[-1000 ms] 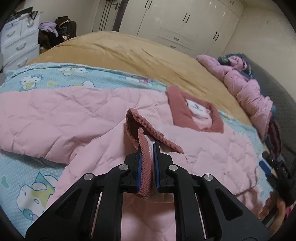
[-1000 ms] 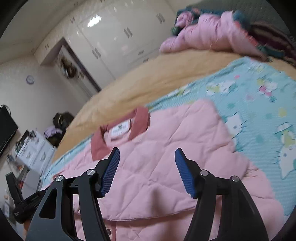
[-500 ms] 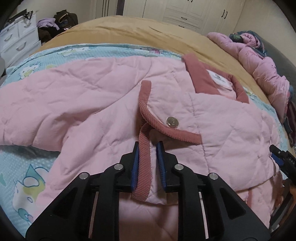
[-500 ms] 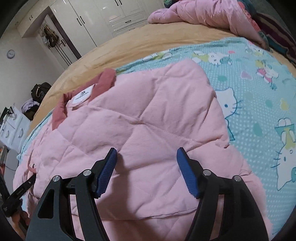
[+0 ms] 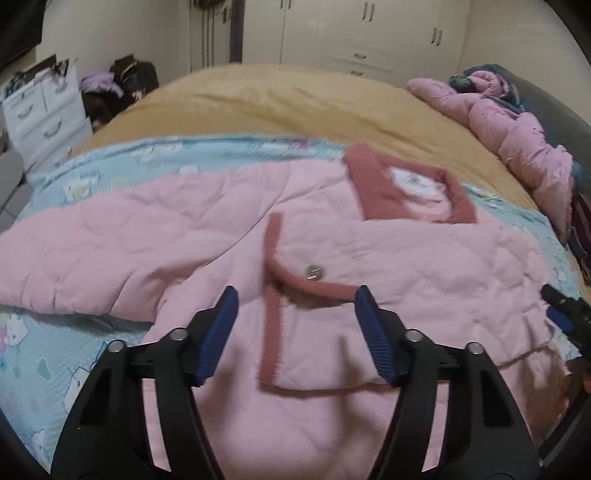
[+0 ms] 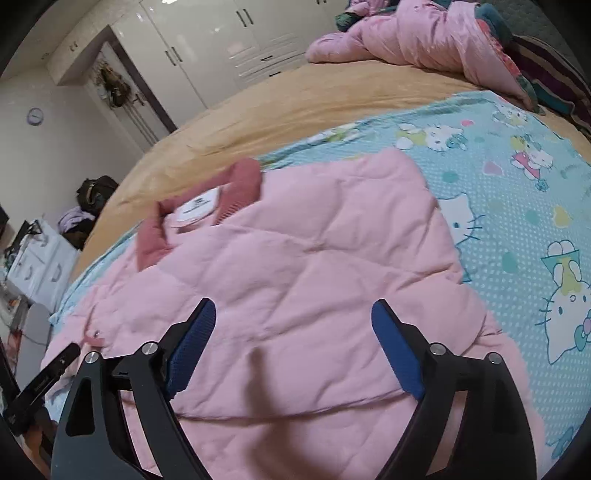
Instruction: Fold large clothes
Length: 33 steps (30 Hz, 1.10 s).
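Left wrist: pink quilted jacket (image 5: 369, 258) lies flat — both claws opening, empty.

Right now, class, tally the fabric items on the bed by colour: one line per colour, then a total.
Pink: 2, the quilted jacket being folded and a crumpled padded garment by the far edge
Turquoise: 1, the cartoon-print sheet
Tan: 1, the bedspread
Total: 4; darker bundled fabrics by the far edge are too unclear to count.

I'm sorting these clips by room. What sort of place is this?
Most likely a home bedroom: a large bed with a cartoon-cat sheet, white built-in wardrobes along the wall, and a white chest of drawers beside it.
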{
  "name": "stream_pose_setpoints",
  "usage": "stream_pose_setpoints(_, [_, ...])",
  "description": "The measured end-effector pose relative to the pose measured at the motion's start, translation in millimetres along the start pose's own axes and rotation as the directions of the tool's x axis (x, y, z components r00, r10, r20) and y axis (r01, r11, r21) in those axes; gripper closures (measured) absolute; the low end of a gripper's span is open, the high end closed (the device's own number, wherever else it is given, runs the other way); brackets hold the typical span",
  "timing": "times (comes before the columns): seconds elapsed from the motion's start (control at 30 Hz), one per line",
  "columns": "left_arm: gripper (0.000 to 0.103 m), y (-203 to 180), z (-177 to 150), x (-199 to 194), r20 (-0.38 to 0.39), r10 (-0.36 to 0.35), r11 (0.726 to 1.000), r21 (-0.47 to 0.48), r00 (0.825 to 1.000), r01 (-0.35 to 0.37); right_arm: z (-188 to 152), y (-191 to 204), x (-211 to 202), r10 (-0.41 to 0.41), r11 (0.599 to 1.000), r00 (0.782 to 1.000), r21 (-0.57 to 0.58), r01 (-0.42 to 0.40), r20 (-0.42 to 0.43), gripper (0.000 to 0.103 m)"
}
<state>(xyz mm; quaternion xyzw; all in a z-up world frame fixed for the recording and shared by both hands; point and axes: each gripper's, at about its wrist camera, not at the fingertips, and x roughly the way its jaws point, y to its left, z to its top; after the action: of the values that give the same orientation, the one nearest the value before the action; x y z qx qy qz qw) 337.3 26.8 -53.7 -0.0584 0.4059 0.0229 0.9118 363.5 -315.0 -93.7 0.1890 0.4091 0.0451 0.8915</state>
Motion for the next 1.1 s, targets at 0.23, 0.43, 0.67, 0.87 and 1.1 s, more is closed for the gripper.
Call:
stream_pose_setpoints(0.23, [0.031,-46,-21,27,-0.114,-0.060,0.994,0.089,0.992,0.070,-11,6,14,-0.033,0.999,0.996,-0.026,0.031,-0.077,0.013])
stream_pose_setpoints(0.43, [0.023,-39,-31,55,-0.148,-0.070,0.997,0.031,0.986,0.075,-17,4,31,-0.058,0.997,0.991,-0.065,0.050,-0.123,0.012])
stream_pose_setpoints(0.67, [0.015,-39,-24,41,-0.143,-0.108,0.994,-0.016,0.984,0.106,-11,5,14,-0.001,1.000,0.995,-0.021,-0.001,-0.100,0.006])
stream_pose_setpoints(0.87, [0.009,-42,-15,18,-0.106,-0.109,0.994,-0.028,0.988,0.107,-2,12,-13,0.056,0.998,0.998,-0.009,-0.056,-0.036,0.004])
stream_pose_setpoints(1.1, [0.009,-44,-9,-7,-0.061,-0.102,0.994,-0.038,0.993,0.100,2,36,-34,0.099,0.993,0.995,-0.071,-0.099,-0.010,0.004])
